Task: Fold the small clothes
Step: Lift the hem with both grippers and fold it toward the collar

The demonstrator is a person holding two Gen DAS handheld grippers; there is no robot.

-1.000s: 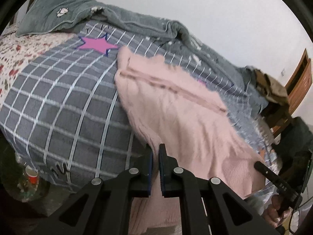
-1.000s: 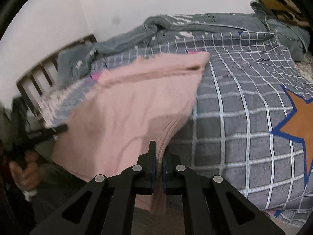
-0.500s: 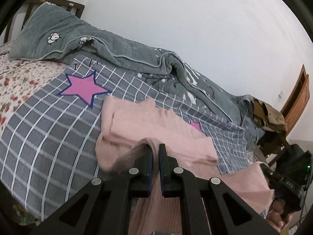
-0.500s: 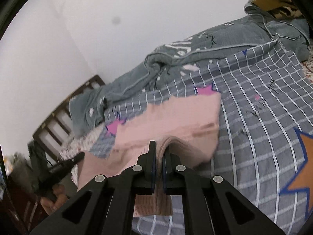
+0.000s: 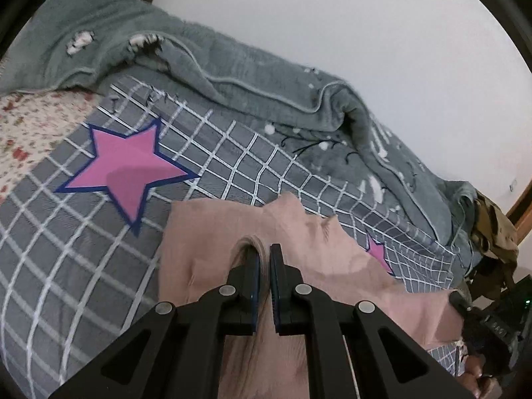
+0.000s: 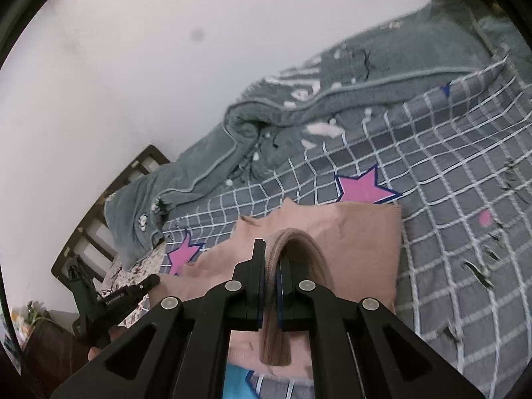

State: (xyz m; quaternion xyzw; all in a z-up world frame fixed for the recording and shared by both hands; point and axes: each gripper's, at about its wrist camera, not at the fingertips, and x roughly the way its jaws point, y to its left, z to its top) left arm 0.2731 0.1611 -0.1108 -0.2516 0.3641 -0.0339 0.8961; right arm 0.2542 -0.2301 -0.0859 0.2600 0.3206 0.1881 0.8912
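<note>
Left wrist view: the left gripper (image 5: 262,259) has its fingers (image 5: 251,276) drawn together on a raised fold of the pink garment (image 5: 206,232), with only the pinched cloth between the blue pads. The fabric bulges up in a small loop just ahead of the fingertips. The rest of the garment lies spread on the bed, over the grey checked bedspread (image 5: 66,266), just beside a large pink star (image 5: 129,169) printed on it. A rumpled grey-green blanket (image 5: 232,76) runs along the far side of the bed against the white wall (image 5: 332,16). At the lower right edge the other black tool appears, meeting the garment's far corner.

Right wrist view: the right gripper (image 6: 273,259) is likewise clamped on the pink garment (image 6: 359,242); a ribbed edge arches over the right finger (image 6: 289,279) and a strip of it hangs down between the two fingers. The garment's flat part rests on the bedspread (image 6: 465,232) beyond the fingertips, partly covering a pink star (image 6: 362,189). At lower left the left gripper (image 6: 146,282) shows from the side, held in a hand (image 6: 99,345), near the wooden bed frame (image 6: 99,219).
</note>
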